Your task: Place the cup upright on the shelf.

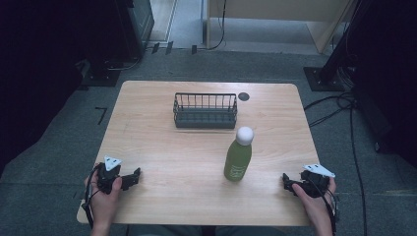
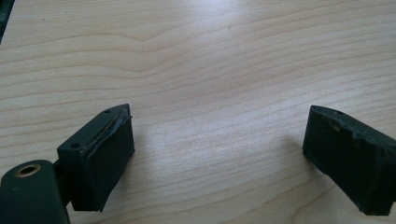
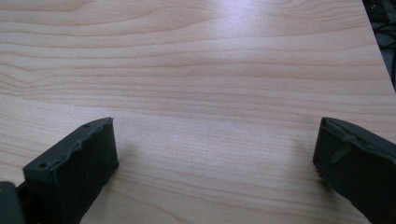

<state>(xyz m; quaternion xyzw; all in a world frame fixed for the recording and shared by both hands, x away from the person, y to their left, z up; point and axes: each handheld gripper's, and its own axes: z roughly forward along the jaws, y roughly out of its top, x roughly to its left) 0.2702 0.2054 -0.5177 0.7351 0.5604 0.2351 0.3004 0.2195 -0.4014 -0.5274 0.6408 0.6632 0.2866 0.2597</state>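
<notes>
Table [image 1: 162, 196]: light wood, rounded corners, takes up most of the high view, dark floor and cables around it.

Basket [image 1: 205, 111]: dark wire, sits at the far middle of the table, long side facing the person. Looks empty, though the wires are too fine at this size to be sure. Small dark disc [image 1: 243, 96] just beside its far right corner, flush with the tabletop, likely a cable port.

Bottle [image 1: 238, 154]: green body, white round cap, standing upright, between the basket and the near edge, right of centre. Nearer the right gripper than the left, so the right one is the likely first reach. Nothing touches it.

Left gripper [image 1: 136, 175]: resting low at the near left of the table, hand wrapped round it, jaws pointing inward to the centre. Released, jaws spread wide, nothing between them.

Right gripper [image 1: 285, 180]: mirror pose at the near right, also pointing inward, well apart from the bottle. Released too, nothing held.

Both parked symmetrically at the near edge: reads as a start pose, work not begun.

View difference: left gripper view gives both pads [image 2: 109, 154] with bare wood grain between them, worn pad edges visible. Right gripper view shows the same, pads [image 3: 84, 165] wide over bare wood. High view gives bottle and basket layout; pad gaps are too small there.
</notes>
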